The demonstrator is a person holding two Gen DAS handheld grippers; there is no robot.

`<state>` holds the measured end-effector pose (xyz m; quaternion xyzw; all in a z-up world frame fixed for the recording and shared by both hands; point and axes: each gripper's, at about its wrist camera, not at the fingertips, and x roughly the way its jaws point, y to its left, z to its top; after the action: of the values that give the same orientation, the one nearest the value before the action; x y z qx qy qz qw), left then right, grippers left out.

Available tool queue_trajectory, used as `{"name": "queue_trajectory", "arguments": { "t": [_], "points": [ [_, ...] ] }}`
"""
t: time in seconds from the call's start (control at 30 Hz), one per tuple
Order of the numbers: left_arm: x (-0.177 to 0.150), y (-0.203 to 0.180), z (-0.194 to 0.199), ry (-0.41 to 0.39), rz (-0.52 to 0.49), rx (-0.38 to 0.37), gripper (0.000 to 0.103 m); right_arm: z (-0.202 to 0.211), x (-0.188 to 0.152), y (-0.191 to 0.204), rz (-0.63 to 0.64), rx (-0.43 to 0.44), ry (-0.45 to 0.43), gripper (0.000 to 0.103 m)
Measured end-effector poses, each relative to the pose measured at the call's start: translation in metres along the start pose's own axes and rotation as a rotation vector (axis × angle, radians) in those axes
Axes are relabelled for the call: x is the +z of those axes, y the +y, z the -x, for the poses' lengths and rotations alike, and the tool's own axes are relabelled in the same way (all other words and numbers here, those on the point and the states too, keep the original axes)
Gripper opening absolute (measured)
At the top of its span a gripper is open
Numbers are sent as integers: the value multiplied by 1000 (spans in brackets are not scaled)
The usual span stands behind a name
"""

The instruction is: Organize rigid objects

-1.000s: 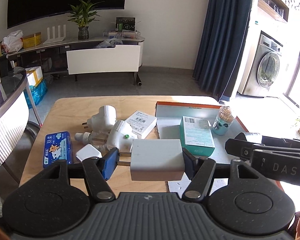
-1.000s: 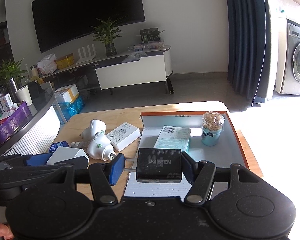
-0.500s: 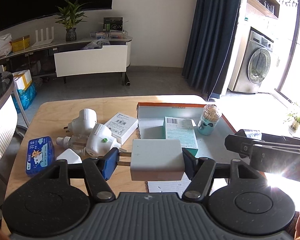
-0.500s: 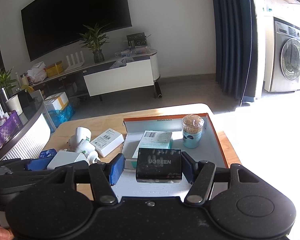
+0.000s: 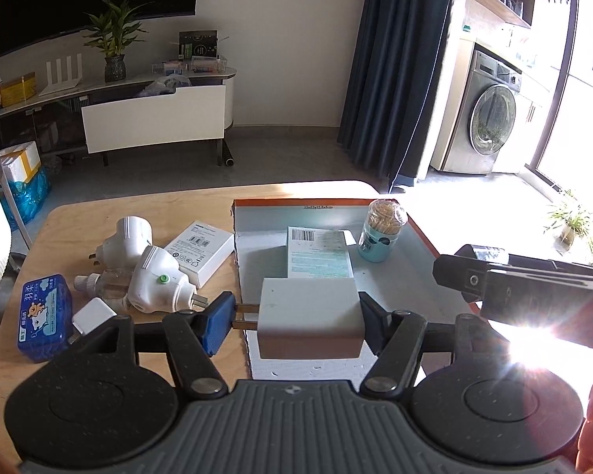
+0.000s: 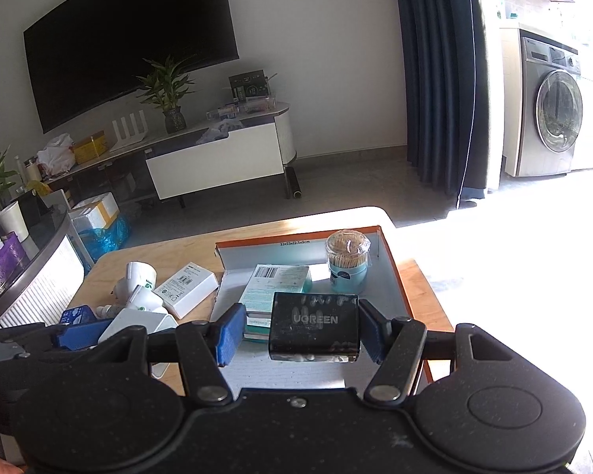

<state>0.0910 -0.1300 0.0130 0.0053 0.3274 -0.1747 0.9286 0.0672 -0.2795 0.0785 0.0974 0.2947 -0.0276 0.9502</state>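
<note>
Overhead, my left tongs (image 5: 296, 316) clench a white charger (image 5: 310, 318) by its ends, one blue pad against the two prongs, the other finger on the far end; it hangs above the near edge of the tray (image 5: 423, 237), and whether it touches the floor I cannot tell. My right tongs (image 6: 298, 333) have parted: the left pad stands clear of the black charger (image 6: 314, 326), the right finger sits at or against its side, and I cannot make out any contact there. That charger, marked UGREEN, looks to lie in the tray (image 6: 395, 272), its base hidden by my tool. Deeper in the tray sit a teal box (image 5: 319, 252) and a toothpick jar (image 5: 381, 233). On the bench (image 5: 178, 205) to the left lie two white plugs (image 5: 154, 276), a white box (image 5: 199, 245), a blue case (image 5: 45, 318) and a small white square (image 5: 92, 315), partly covered by my left finger. Sun glare washes out the lower right of the left view, where the other tool is cut off.
</note>
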Motion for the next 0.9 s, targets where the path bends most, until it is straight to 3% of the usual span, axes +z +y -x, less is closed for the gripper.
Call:
{"name": "queue_trajectory", "arguments": {
  "t": [0.9],
  "points": [
    [2, -25, -20, 38, -26, -44, 66, -19, 9, -17, 3, -26, 12, 73]
  ]
}}
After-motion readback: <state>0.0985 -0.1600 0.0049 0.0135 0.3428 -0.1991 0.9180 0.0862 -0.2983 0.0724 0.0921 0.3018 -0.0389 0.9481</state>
